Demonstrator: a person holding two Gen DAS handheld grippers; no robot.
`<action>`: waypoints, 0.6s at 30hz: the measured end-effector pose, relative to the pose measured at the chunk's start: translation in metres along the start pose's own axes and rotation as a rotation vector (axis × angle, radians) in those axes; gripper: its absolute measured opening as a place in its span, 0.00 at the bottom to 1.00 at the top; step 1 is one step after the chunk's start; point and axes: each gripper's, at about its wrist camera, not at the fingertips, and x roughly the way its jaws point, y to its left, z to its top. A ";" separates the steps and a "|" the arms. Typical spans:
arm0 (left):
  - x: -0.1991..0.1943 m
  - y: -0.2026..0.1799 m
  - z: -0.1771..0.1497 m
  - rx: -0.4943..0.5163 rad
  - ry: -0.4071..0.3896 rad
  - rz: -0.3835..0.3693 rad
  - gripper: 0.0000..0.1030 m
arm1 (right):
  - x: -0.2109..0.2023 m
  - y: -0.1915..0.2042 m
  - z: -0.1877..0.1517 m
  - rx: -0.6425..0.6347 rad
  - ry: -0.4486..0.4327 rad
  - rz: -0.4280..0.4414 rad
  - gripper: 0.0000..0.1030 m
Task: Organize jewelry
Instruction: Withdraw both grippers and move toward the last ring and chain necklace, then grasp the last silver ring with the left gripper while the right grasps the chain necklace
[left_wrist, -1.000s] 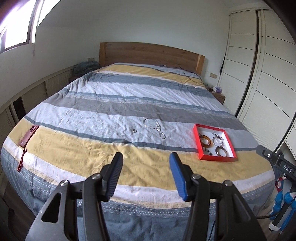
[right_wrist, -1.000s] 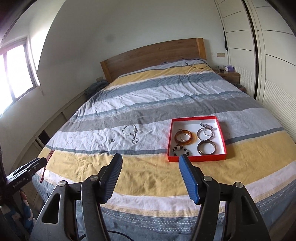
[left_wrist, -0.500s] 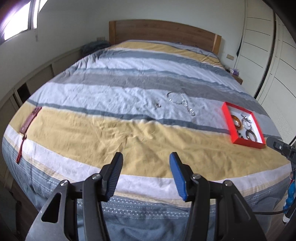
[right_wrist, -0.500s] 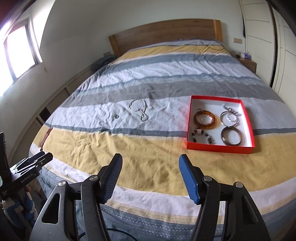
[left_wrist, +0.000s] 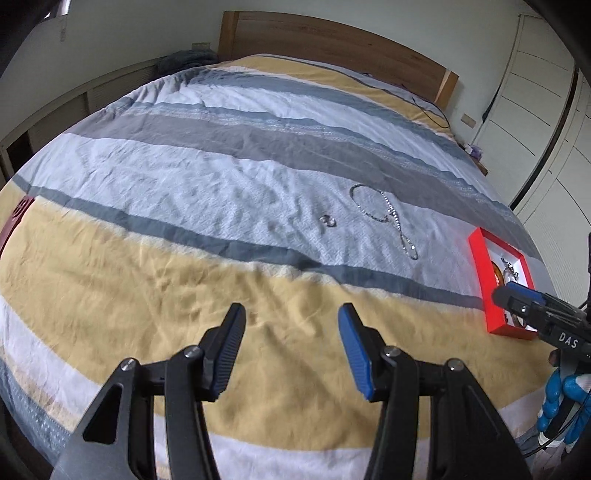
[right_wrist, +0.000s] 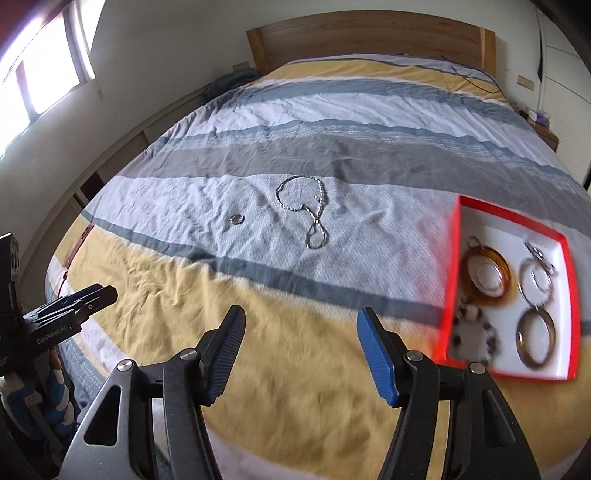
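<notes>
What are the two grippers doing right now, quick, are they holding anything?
Left gripper: open, holding nothing, above the bedspread.
Right gripper: open, holding nothing, above the bedspread.

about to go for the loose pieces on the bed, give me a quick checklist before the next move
1. Left gripper open, nothing between the fingers: ok.
2. Right gripper open, nothing held: ok.
3. Necklace lies loose on the pale stripe of the bedspread, nothing on top of it: ok.
4. Ring lies apart from the necklace, clear to pick alone: ok.
5. Red tray has bare white floor left beside the bracelets: ok.
6. Necklace chain free of knots where it crosses itself: cannot tell.
</notes>
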 end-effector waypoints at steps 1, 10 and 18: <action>0.009 -0.004 0.007 0.015 0.001 -0.009 0.49 | 0.008 -0.001 0.007 -0.005 0.004 -0.001 0.61; 0.094 -0.037 0.059 0.147 0.028 -0.039 0.48 | 0.090 -0.008 0.065 -0.034 0.056 0.015 0.52; 0.147 -0.045 0.075 0.199 0.067 -0.048 0.48 | 0.167 -0.014 0.093 -0.036 0.135 0.026 0.48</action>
